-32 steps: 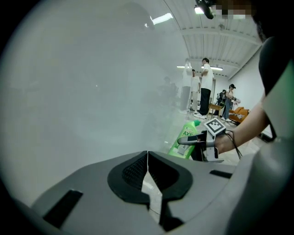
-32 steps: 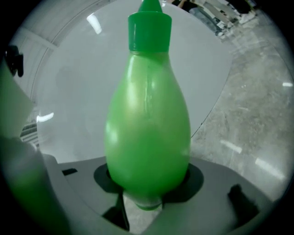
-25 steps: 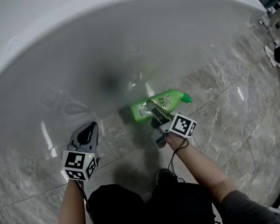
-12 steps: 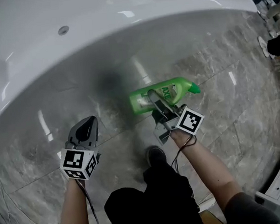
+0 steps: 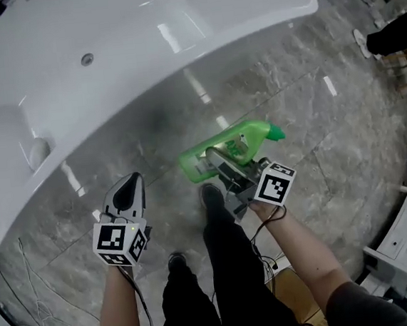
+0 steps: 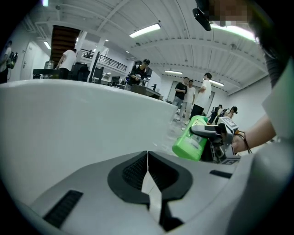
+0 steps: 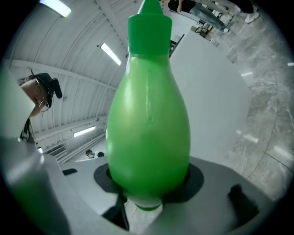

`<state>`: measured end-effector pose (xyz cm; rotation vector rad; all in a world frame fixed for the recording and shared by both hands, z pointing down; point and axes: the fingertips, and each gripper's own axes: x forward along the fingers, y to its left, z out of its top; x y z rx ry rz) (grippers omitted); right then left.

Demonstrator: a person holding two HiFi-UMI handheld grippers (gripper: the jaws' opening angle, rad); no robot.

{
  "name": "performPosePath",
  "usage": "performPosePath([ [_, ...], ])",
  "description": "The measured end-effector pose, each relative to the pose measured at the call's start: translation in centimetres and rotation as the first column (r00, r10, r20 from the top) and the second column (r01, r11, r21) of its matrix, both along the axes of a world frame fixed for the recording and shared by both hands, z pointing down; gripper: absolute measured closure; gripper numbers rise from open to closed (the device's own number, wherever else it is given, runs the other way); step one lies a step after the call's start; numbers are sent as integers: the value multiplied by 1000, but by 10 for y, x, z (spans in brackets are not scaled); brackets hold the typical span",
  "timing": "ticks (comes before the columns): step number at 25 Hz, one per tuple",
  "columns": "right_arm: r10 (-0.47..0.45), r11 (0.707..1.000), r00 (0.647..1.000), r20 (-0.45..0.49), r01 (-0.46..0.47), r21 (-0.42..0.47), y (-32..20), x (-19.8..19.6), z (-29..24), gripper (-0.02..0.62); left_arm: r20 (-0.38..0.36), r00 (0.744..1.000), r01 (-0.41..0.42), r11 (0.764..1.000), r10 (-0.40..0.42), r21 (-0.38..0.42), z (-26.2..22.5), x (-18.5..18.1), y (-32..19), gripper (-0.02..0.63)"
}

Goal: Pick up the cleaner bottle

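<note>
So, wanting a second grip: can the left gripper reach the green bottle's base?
Probably yes: open air lies between the left gripper and the bottle, but its jaws are shut.

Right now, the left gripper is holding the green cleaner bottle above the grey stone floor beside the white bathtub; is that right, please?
Not quite: it is the right gripper that holds the green cleaner bottle, its jaws clamped on the body, as the right gripper view shows. The left gripper is shut and empty. The floor and bathtub are as you say.
</note>
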<state>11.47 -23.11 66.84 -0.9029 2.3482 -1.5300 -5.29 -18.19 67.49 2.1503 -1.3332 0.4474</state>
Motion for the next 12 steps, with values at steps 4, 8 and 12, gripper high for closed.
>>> performPosePath([
  [4, 16, 1000, 1000, 4, -16, 4, 21, 1, -76, 394, -4, 1000, -25, 1000, 25, -10, -69, 16, 13, 591],
  [8, 99, 995, 995, -10, -99, -32, 57, 0, -144, 394, -35, 999, -18, 998, 16, -58, -129, 26, 49, 591],
  [12, 166, 985, 985, 36, -164, -46, 97, -11, -209, 394, -74, 995, -73, 997, 70, -40, -197, 30, 85, 591],
])
